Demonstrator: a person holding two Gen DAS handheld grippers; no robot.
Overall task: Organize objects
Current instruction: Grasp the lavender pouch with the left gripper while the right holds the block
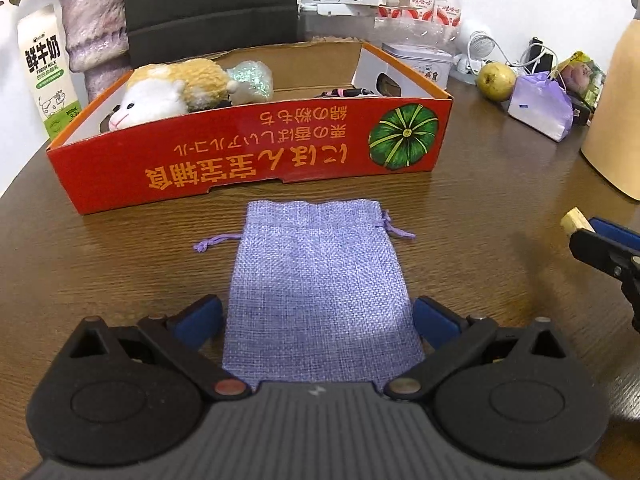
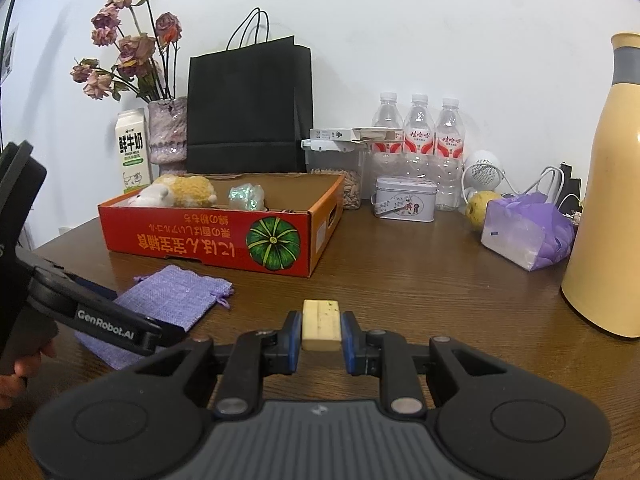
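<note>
Lying flat on table (image 1: 480, 208), lilac woven drawstring pouch (image 1: 320, 280), L gripper (image 1: 318, 318) jaws apart astride it, R gripper (image 2: 321, 326) clamped on pale wooden block (image 2: 321, 324).

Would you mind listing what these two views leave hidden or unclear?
- Left view: the pouch's near end, behind the gripper body.
- Left view: the box floor, behind its front wall and the plush toy.
- Right view: the vase, cut off by the right edge.
</note>
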